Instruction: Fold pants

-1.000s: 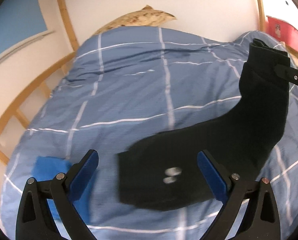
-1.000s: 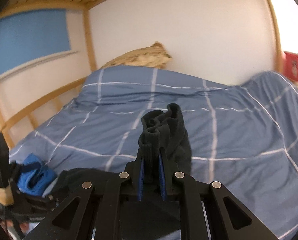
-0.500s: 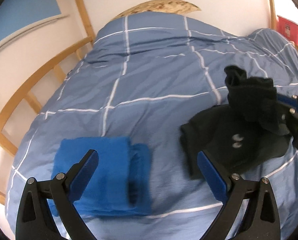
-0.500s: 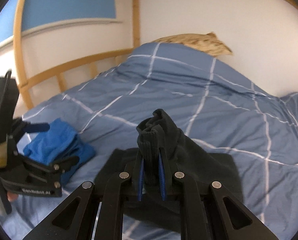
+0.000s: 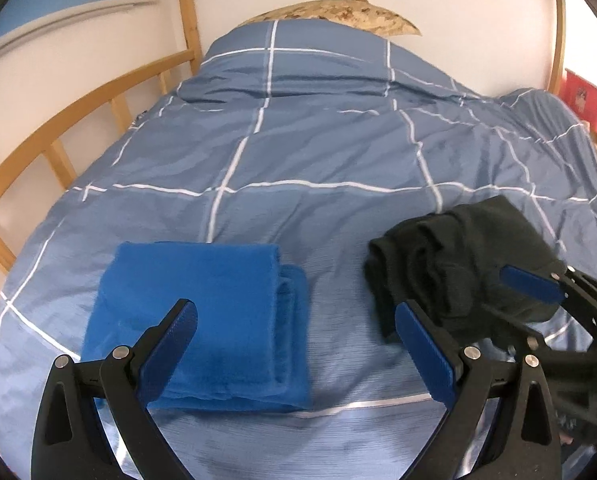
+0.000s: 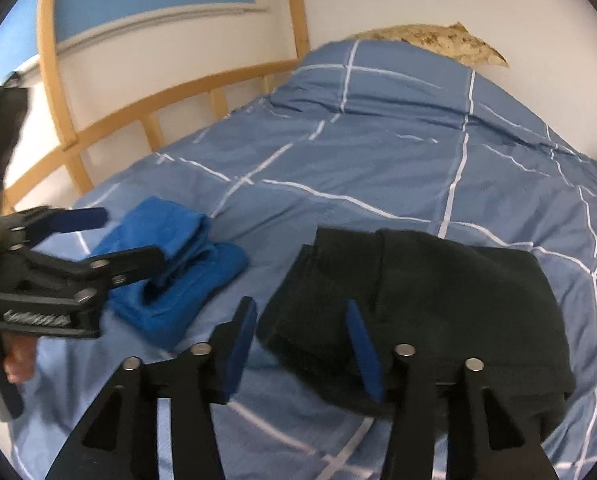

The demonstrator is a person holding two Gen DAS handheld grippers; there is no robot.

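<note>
The black pants [image 5: 454,264] lie folded in a thick bundle on the blue checked duvet [image 5: 318,152]; they also show in the right wrist view [image 6: 418,292]. My right gripper [image 6: 304,346] is open, its fingers over the near left edge of the bundle, holding nothing. It shows in the left wrist view [image 5: 534,284] at the bundle's right side. My left gripper [image 5: 294,344] is open and empty, between the black pants and a folded blue garment [image 5: 202,312]. It shows in the right wrist view [image 6: 110,240] over the blue garment [image 6: 170,272].
A wooden bed rail [image 5: 58,132] runs along the left side. A patterned pillow [image 5: 338,12] lies at the head by the white wall. A red object [image 5: 586,96] sits at the far right.
My right gripper has opened and let go of the black pants, which now lie folded on the duvet. My left gripper has swung left toward the blue garment.
</note>
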